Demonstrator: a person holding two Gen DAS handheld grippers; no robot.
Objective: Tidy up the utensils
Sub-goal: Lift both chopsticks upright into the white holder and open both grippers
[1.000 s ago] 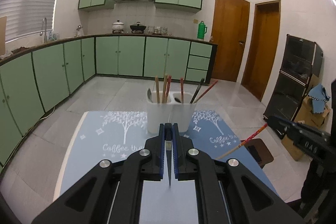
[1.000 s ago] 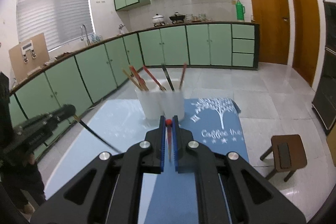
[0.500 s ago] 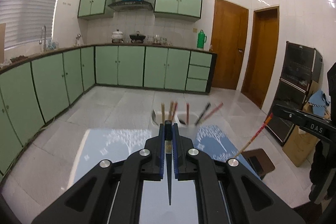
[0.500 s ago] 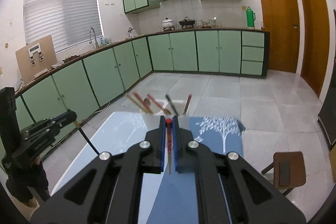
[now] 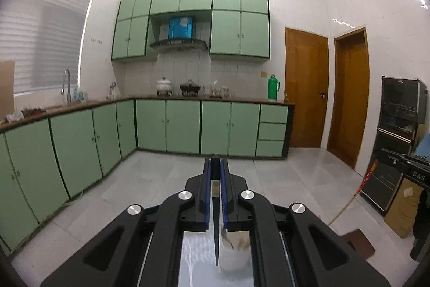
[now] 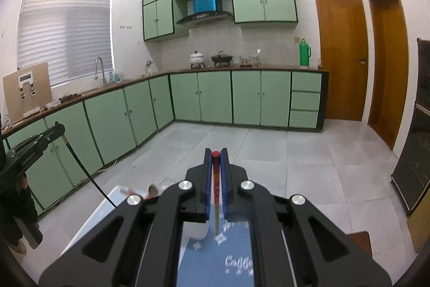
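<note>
My left gripper is shut on a black chopstick that hangs point down over the white utensil holder, seen between the gripper arms. My right gripper is shut on a red-topped wooden chopstick that points down over the blue tablecloth, just right of the white holder. Utensil tops stick out left of the right gripper. Each gripper shows in the other's view, the right gripper at the far right and the left gripper at the far left.
Both grippers are raised high above the table. Green cabinets line the far wall and left side. A small brown stool stands to the right of the table. A dark cabinet is at the far right.
Both grippers have lifted and tilted upward with their chopsticks. The holder has dropped from mid-frame to the bottom, now under the gripper arms.
</note>
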